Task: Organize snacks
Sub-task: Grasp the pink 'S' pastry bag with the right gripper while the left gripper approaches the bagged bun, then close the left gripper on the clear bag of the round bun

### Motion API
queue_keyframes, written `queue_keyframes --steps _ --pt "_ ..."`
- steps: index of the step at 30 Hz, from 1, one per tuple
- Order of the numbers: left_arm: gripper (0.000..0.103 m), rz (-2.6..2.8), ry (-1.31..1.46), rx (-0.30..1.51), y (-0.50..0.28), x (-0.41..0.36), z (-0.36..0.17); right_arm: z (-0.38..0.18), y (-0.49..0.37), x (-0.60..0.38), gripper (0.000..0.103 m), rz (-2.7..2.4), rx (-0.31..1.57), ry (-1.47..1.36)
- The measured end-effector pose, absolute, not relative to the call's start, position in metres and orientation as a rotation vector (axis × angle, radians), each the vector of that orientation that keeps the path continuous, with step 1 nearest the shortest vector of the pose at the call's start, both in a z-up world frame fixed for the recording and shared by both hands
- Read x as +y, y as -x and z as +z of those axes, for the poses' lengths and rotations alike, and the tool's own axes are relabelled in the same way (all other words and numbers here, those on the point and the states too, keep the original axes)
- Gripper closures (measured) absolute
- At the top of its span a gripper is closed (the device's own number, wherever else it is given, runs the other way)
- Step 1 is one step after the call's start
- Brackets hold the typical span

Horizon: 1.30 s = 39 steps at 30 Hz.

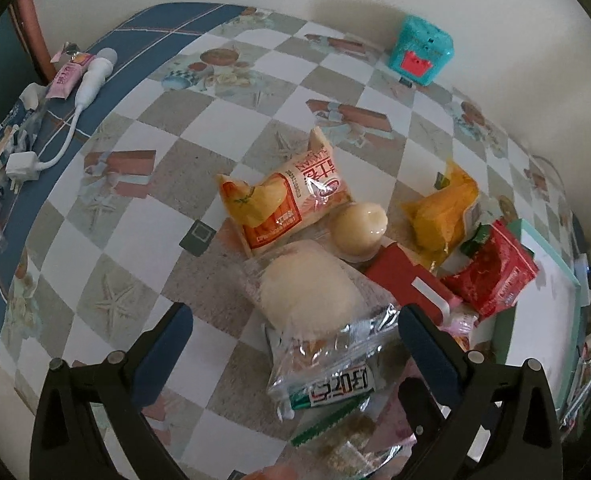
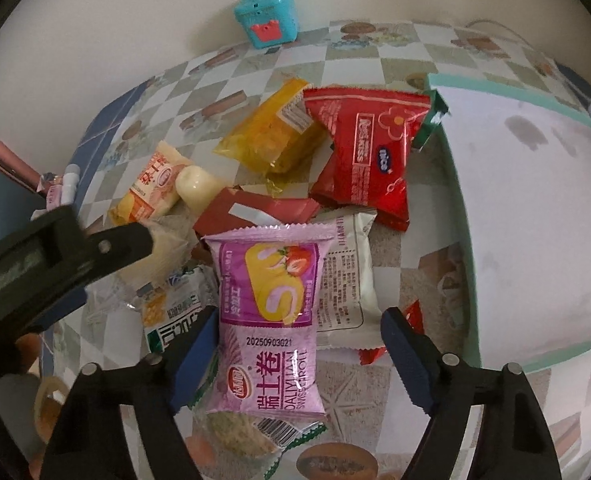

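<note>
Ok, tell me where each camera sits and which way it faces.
Left wrist: on the left claw, facing steeply down at the clear-wrapped bun on the checkered table; its own two fingers show.
Right wrist: on the right claw, facing down at the pink Swiss roll pack; its fingers and the left claw show.
Shared: teal box, red packet.

My left gripper (image 2: 107, 248) hides part of the clear bun packet (image 2: 163, 256), and the grainy snack (image 2: 239, 436) lies half under the pink roll packet (image 2: 271, 320).
</note>
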<state>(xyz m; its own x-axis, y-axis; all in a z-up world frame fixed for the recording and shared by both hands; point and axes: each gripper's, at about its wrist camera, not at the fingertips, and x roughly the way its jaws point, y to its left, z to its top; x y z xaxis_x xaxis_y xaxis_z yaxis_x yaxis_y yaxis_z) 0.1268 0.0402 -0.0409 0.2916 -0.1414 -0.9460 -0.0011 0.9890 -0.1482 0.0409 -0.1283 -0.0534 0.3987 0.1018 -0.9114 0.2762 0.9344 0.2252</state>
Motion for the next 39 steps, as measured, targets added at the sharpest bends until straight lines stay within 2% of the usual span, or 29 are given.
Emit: queue_keyframes --steps 4,5,6,7,9,12,13,16,22,39 --pt "0.017 -0.103 0.143 1.279 -0.126 0.04 -0.043 -0.051 -0.041 -0.128 0.031 -0.092 1.154 -0.382" --pt "0.021 -0.109 0.144 1.279 -0.126 0.039 -0.044 -0.052 -0.041 -0.128 0.036 -0.079 1.157 -0.394" --pt "0.03 -0.117 0.149 1.281 -0.125 0.038 -0.044 -0.052 -0.041 -0.127 0.041 -0.071 1.16 -0.404" --pt "0.044 -0.119 0.151 1.284 -0.125 0.037 -0.044 -0.053 -0.042 -0.127 0.044 -0.062 1.164 -0.412" --pt "0.056 -0.127 0.156 1.298 -0.123 0.035 -0.047 -0.055 -0.042 -0.126 0.052 -0.045 1.171 -0.425" --pt "0.063 -0.129 0.177 1.303 -0.121 0.036 -0.049 -0.055 -0.04 -0.126 0.058 -0.037 1.171 -0.435" --pt "0.072 -0.129 0.185 1.302 -0.121 0.037 -0.048 -0.054 -0.041 -0.125 0.058 -0.034 1.17 -0.434" --pt "0.083 -0.145 0.22 1.288 -0.118 0.04 -0.042 -0.053 -0.039 -0.126 0.06 -0.028 1.173 -0.442" --pt "0.089 -0.143 0.228 1.277 -0.115 0.041 -0.038 -0.049 -0.035 -0.133 0.06 -0.033 1.17 -0.475" --pt "0.096 -0.12 0.319 1.163 -0.083 0.081 -0.004 -0.027 -0.03 -0.141 0.06 -0.029 1.116 -0.496"
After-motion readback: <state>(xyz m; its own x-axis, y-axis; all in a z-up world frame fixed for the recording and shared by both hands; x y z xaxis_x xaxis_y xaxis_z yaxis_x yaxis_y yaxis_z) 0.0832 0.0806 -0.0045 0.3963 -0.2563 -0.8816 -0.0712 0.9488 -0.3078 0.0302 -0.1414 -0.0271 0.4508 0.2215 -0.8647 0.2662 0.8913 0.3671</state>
